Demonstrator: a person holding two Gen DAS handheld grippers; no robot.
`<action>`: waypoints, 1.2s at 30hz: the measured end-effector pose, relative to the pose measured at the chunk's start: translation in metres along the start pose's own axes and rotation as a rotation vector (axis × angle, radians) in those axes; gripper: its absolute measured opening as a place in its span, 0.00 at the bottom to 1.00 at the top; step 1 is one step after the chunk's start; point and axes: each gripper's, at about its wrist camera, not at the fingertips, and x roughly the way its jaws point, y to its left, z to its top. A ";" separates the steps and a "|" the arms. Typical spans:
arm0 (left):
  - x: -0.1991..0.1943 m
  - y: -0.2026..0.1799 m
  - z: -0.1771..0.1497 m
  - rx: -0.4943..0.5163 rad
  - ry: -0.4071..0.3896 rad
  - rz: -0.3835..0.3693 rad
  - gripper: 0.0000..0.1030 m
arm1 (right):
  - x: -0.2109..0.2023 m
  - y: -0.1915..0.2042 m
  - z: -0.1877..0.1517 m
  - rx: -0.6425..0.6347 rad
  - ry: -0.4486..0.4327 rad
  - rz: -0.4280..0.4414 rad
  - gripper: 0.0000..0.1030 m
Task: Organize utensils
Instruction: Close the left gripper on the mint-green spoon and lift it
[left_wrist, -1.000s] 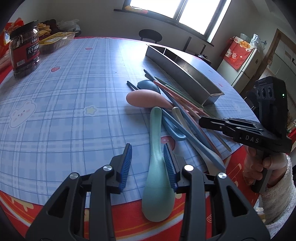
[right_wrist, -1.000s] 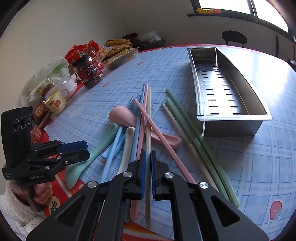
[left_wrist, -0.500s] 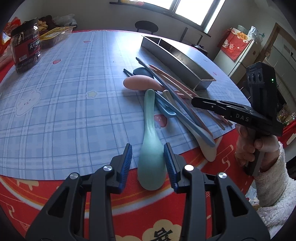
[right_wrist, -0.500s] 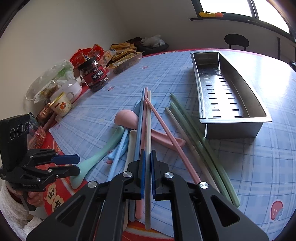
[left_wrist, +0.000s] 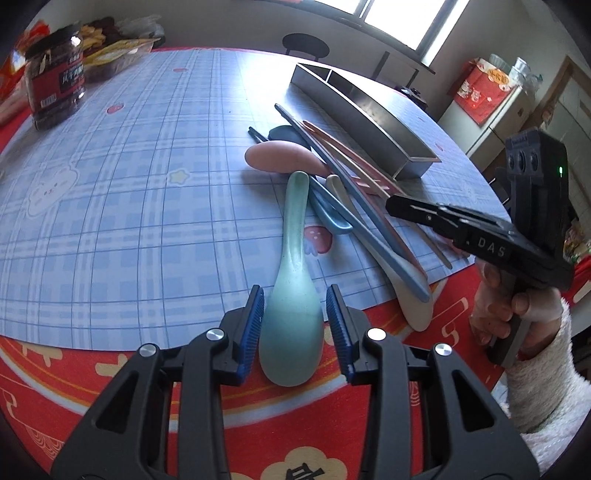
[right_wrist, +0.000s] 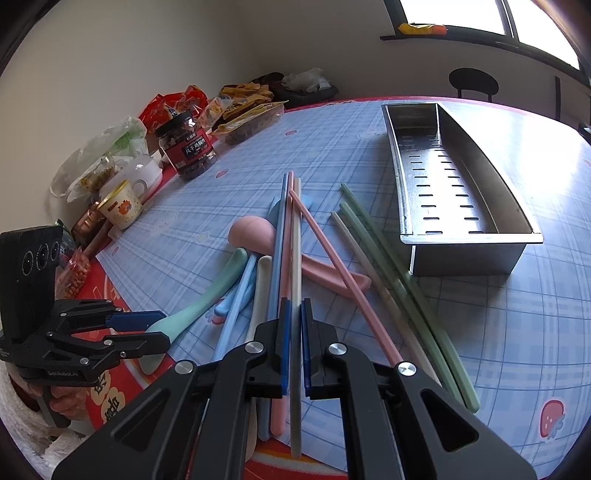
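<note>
Currently noted: left tongs (left_wrist: 295, 317) spread wide, blue ribbed pads either side of the bowl of a mint-green spoon (left_wrist: 293, 295) without gripping it; the spoon lay flat at the near edge of the table (left_wrist: 129, 184), bowl over the red border, handle running away toward the heap of utensils. Right tongs (right_wrist: 294, 347) were drawn narrow, pinching a cream chopstick (right_wrist: 295, 258) whose near end stuck out below the pads and whose far end reached into the pile. Just beside it lay a blue chopstick (right_wrist: 279, 240) and a pink chopstick (right_wrist: 332, 258), the latter crossing diagonally over a pink spoon (right_wrist: 255, 232). Two green chopsticks (right_wrist: 388, 254) and a pale one rested to the right of the pile, near the metal tray (right_wrist: 461, 236). The tray, slotted along its floor and divided at its far end, stood on the right side of the table, apart from the utensils. A jar of snacks (right_wrist: 188, 147) with a red label, a paper cup (right_wrist: 120, 208) and several bags crowded the far left of the table.
</note>
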 end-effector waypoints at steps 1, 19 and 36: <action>0.000 0.001 0.002 -0.008 0.004 -0.006 0.36 | 0.000 0.000 0.000 0.000 -0.001 0.000 0.06; -0.004 -0.006 0.021 0.173 -0.109 0.335 0.11 | -0.001 -0.002 0.000 0.008 -0.001 -0.019 0.06; 0.007 -0.016 0.024 0.230 0.001 0.282 0.22 | -0.001 -0.004 0.000 0.024 -0.005 -0.002 0.06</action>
